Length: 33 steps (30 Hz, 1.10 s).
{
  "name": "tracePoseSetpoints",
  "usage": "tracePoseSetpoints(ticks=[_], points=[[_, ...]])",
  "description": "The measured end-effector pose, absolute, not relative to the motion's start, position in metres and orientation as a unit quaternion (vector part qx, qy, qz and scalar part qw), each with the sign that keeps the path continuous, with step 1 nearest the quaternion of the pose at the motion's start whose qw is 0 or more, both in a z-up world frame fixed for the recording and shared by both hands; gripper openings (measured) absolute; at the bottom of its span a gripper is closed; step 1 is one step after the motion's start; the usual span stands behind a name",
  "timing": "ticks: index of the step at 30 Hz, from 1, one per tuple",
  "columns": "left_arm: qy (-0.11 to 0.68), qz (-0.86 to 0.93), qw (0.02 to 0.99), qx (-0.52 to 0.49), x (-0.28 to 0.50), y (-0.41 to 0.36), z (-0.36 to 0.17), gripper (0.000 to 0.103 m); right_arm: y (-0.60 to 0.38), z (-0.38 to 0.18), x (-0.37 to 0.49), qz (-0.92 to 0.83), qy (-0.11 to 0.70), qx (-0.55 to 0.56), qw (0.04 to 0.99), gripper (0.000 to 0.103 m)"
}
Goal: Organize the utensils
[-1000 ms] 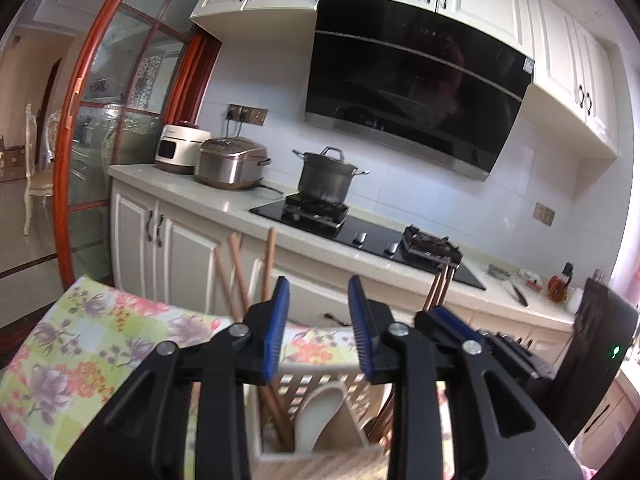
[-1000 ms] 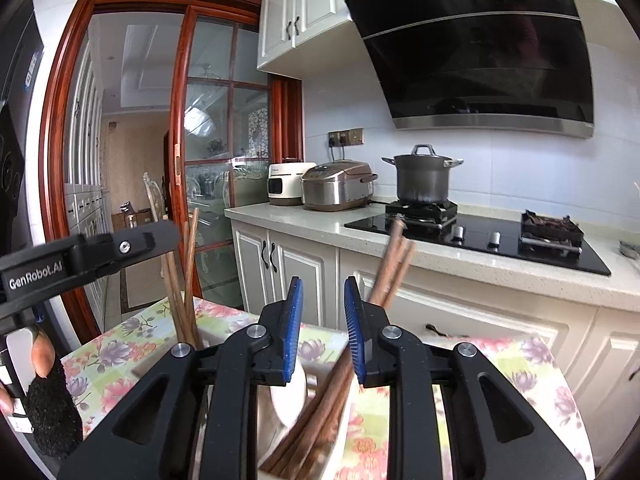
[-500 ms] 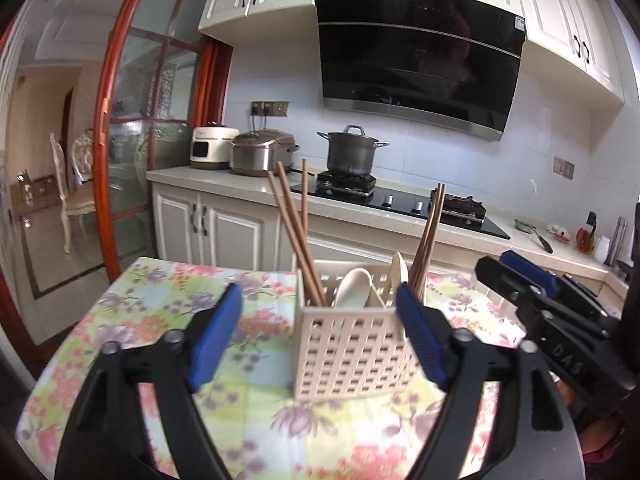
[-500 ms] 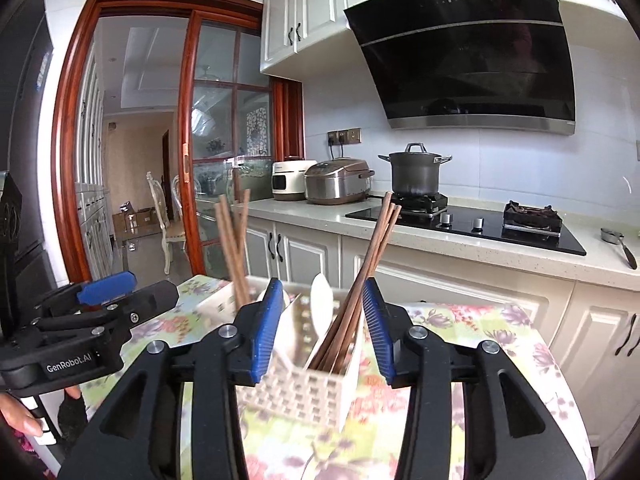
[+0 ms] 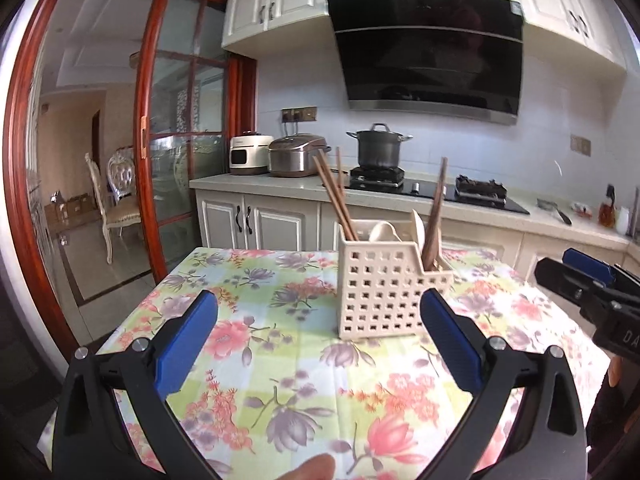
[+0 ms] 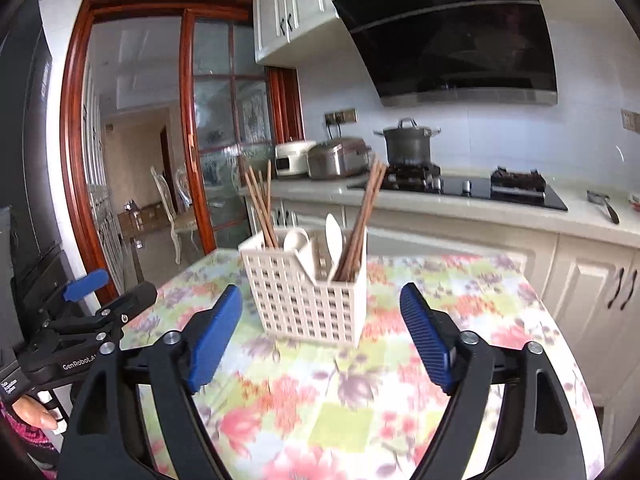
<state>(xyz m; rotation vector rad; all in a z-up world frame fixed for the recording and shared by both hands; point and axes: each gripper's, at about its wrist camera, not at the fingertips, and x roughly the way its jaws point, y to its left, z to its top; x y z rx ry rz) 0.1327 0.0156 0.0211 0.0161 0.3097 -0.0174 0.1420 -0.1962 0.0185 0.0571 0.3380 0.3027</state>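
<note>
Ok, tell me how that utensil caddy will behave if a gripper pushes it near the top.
The caddy is perforated plastic, so probably light. Tall chopsticks stand above its rim, so it may tip rather than slide on the tablecloth.

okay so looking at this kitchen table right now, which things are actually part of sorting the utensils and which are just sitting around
Part of the job:
utensil caddy
left chopsticks
right chopsticks
white spoons
left gripper, open
right gripper, open

Just sitting around:
floral tablecloth
pot on the stove
rice cookers
range hood
dining chair
</note>
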Motion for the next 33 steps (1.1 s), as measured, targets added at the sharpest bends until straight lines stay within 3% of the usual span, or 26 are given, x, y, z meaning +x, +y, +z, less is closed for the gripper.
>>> tracePoseSetpoints(ticks=[14,33], points=[[0.181,-0.046,0.982,0.018,0.126,0.002,0.025,0.098,-0.207,0.020,0.134,0.131,0.183,0.022,0.974,0.084],[0.181,-0.031,0.983,0.014,0.129,0.005,0.025,0.098,-0.202,0.021,0.135,0.130,0.185,0.017,0.974,0.084]])
